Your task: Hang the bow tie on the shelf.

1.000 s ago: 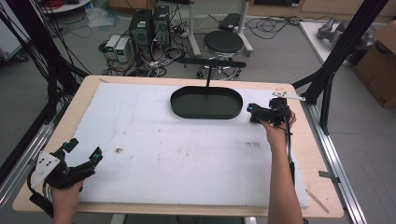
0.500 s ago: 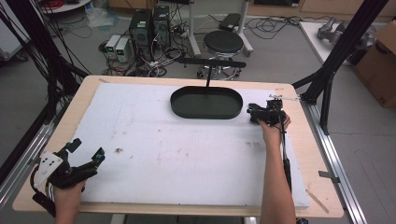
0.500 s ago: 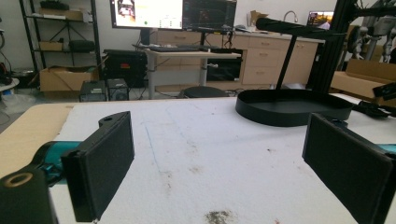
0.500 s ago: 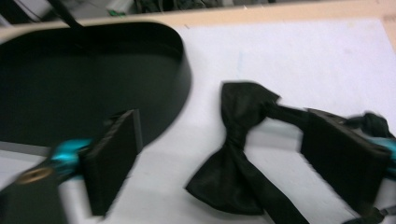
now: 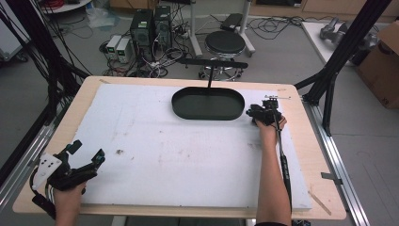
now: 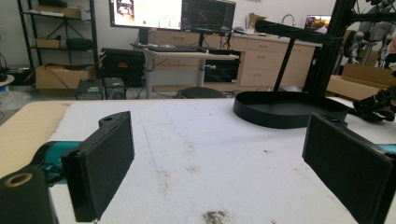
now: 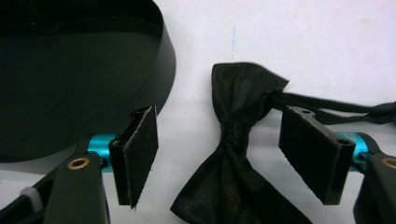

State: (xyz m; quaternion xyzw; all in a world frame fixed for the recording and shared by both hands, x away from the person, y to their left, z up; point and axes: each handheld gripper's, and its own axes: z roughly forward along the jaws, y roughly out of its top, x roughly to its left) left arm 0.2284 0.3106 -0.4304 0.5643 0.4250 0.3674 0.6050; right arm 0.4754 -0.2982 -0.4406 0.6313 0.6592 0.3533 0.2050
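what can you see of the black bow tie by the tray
The bow tie is black, of a slightly shiny woven-looking cloth, pinched at a narrow knot in the middle with two flared wings. A thin black strap runs off from the knot. It lies flat on the white table cover, just beside the black oval tray and apart from it. The right gripper is open, one jaw on each side, neither clearly touching it.

Oval tray point(image 5: 208, 103) sits far centre on the table point(image 5: 141, 141). Just to its right lies the bow tie point(image 7: 238, 140), between the right tool's point(image 5: 264, 113) spread jaws. Left tool point(image 5: 70, 165) is at the near left corner, well apart.
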